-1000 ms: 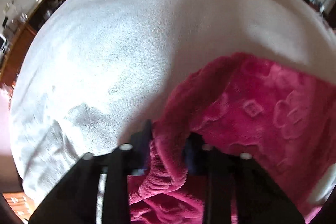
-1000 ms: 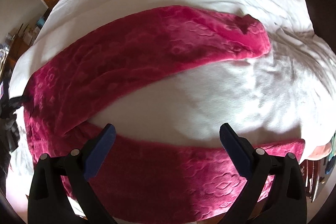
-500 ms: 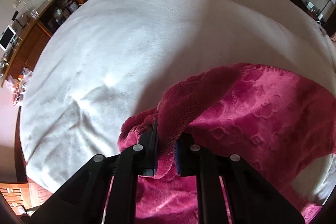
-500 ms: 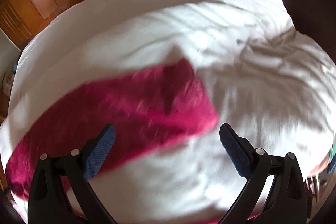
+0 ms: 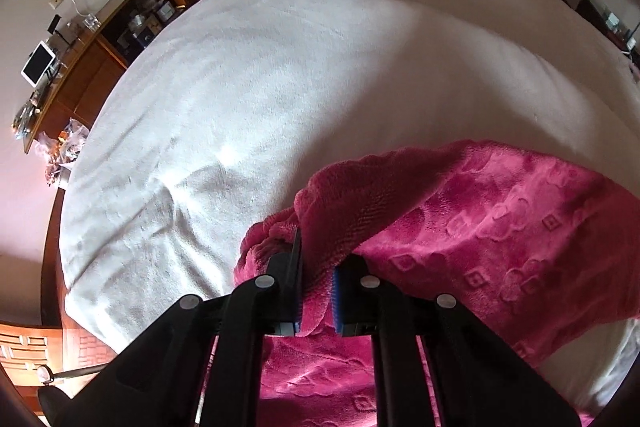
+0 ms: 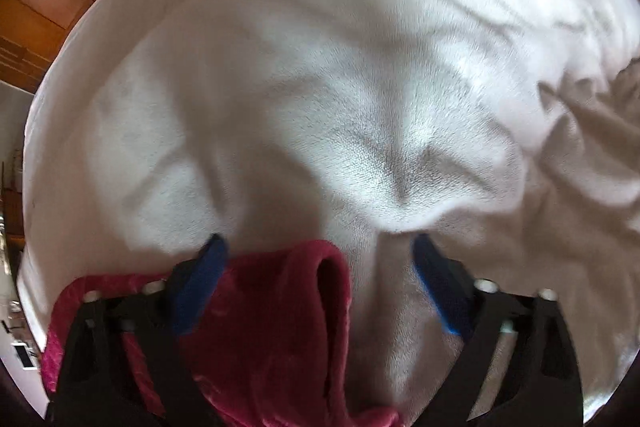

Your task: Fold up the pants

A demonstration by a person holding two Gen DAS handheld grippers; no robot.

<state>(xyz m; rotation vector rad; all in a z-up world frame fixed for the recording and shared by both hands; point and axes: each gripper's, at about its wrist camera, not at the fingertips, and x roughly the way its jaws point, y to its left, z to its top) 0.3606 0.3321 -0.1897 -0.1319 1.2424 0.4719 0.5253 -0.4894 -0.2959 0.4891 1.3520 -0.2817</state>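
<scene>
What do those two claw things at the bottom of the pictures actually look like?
Both look alike. The left gripper and right gripper are black plastic frames of slanted bars, joined with pale round pins or screw heads. Each has two fingers lined with blue, ridged-looking pads. No cables, labels or sleeves show, and the person's hands are out of view.

The left gripper [image 5: 316,291] has its jaws closed on a fold of the pants [image 5: 480,235], a magenta fleece with an embossed pattern. The pinched edge rises in a ridge above the jaws, and the rest spreads right and below over the white blanket [image 5: 280,87] on the bed. A cluttered wooden sideboard [image 5: 100,59] stands along the wall at left.
</scene>
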